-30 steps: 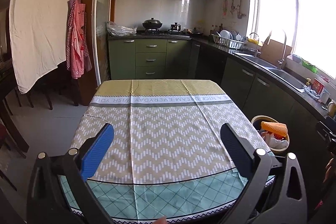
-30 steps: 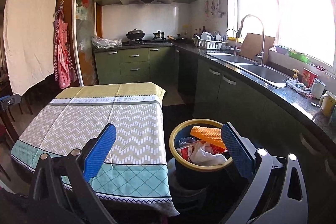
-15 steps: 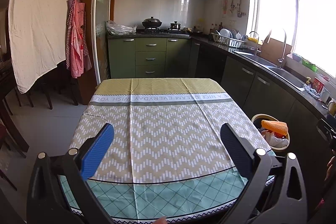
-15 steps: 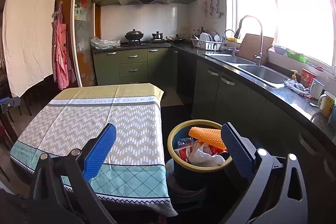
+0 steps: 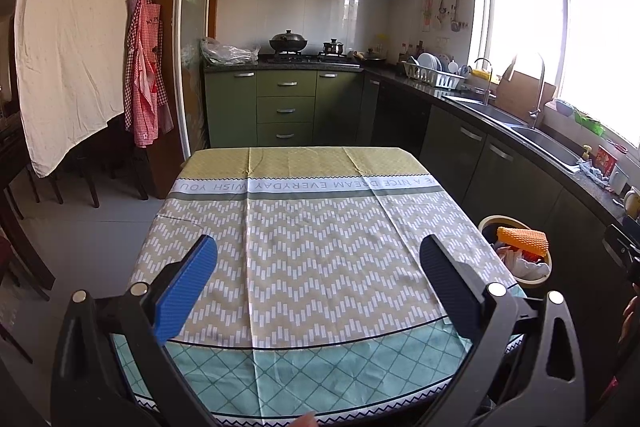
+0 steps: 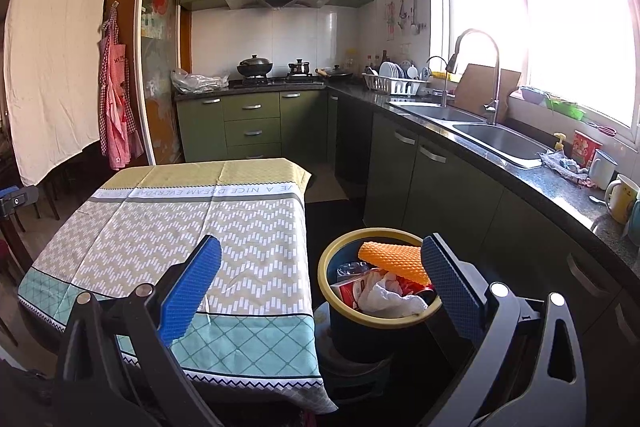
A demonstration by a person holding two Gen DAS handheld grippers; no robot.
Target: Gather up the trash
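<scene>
Nothing much had moved since a moment before, and we saw the trash bin (image 6: 380,311), full of an orange sponge (image 6: 394,259) and white paper, on the floor right beside the table (image 6: 180,227), while our left gripper (image 5: 318,271) and right gripper (image 6: 320,269) were wide apart, holding nothing.

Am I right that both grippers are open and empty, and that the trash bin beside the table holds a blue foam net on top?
Not quite: the foam net is orange, as the right wrist view shows. The rest holds: left gripper and right gripper are open and empty, beside the table stands the trash bin.
</scene>
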